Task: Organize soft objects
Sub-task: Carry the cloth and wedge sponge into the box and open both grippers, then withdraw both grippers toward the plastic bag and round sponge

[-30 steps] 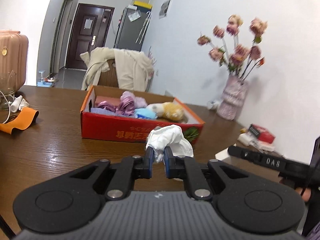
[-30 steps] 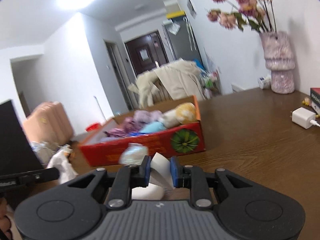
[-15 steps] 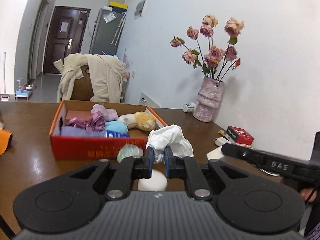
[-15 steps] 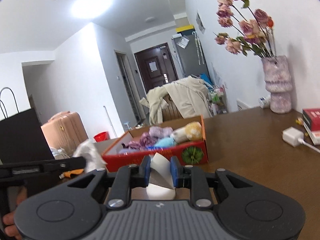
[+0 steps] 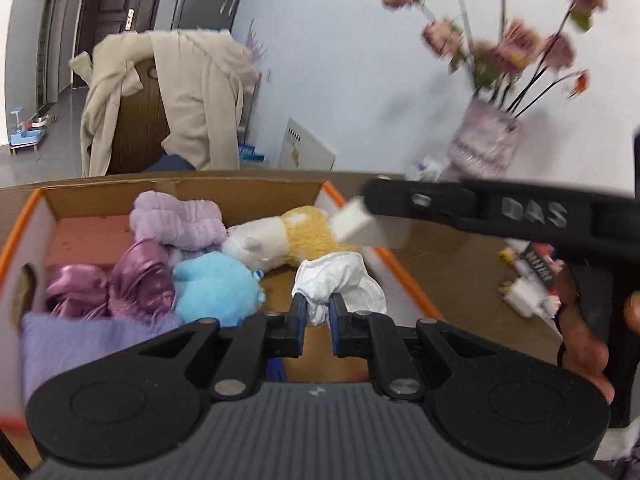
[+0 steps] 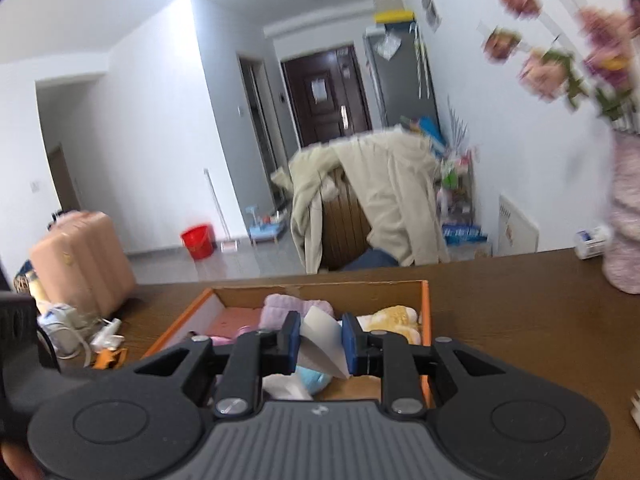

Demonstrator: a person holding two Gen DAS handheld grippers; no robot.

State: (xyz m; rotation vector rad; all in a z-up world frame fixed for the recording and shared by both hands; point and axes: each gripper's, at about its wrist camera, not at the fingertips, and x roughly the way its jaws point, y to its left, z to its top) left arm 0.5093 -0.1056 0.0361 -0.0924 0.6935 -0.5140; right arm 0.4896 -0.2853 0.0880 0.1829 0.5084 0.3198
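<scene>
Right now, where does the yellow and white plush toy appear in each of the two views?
Left wrist view: the yellow and white plush toy lies in the middle of the picture, in the far right part of the cardboard box, just beyond the blue plush.
Right wrist view: it shows right of centre, by the box's right wall, partly hidden by the jaws.
Shared landmark: the beige coat on the chair.

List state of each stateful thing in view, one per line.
left gripper: shut on the white crumpled cloth, over the box
right gripper: shut on the white sponge
red cardboard box: open-topped, part-filled with soft toys and cloths
dark door: closed
</scene>
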